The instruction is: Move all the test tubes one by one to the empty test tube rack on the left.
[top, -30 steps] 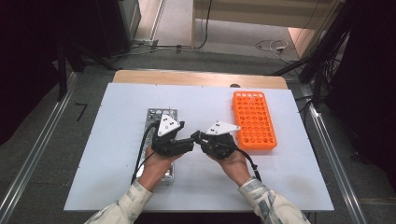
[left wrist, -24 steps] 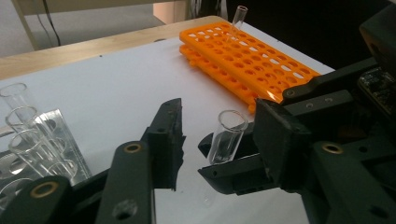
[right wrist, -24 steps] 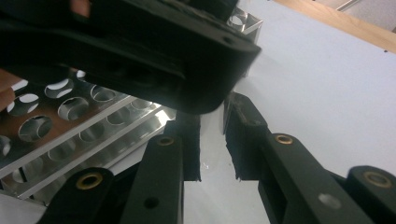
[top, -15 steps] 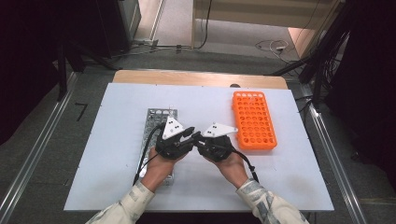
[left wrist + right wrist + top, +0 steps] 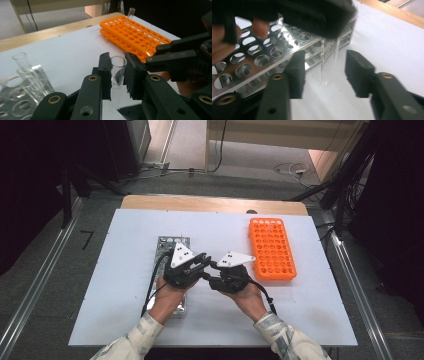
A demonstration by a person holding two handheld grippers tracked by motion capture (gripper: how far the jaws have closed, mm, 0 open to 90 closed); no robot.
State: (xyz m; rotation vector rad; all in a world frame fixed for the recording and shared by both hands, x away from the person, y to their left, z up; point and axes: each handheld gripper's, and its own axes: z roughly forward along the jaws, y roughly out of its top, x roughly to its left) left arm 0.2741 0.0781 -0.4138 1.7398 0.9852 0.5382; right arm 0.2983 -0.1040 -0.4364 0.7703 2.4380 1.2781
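Note:
In the left gripper view, my left gripper (image 5: 117, 61) is shut on a clear glass test tube (image 5: 117, 75), held upright near its open mouth; its jaws have just been closing on it. My right gripper (image 5: 325, 68) is open, its jaws having just been opening. The same test tube (image 5: 329, 62) hangs between them, and neither pad touches it. From above, the left gripper (image 5: 202, 263) and the right gripper (image 5: 212, 270) meet tip to tip over the middle of the white table (image 5: 125, 235).
A metal rack (image 5: 169, 244) lies under the left hand, holding a few glass tubes (image 5: 25, 67). An orange rack (image 5: 271, 249) stands to the right with one tube (image 5: 130, 13) at its far end. The wooden table edge (image 5: 215, 204) lies beyond.
The left gripper has shifted toward the right gripper until their tips meet. Both hands otherwise keep their places over the table's middle.

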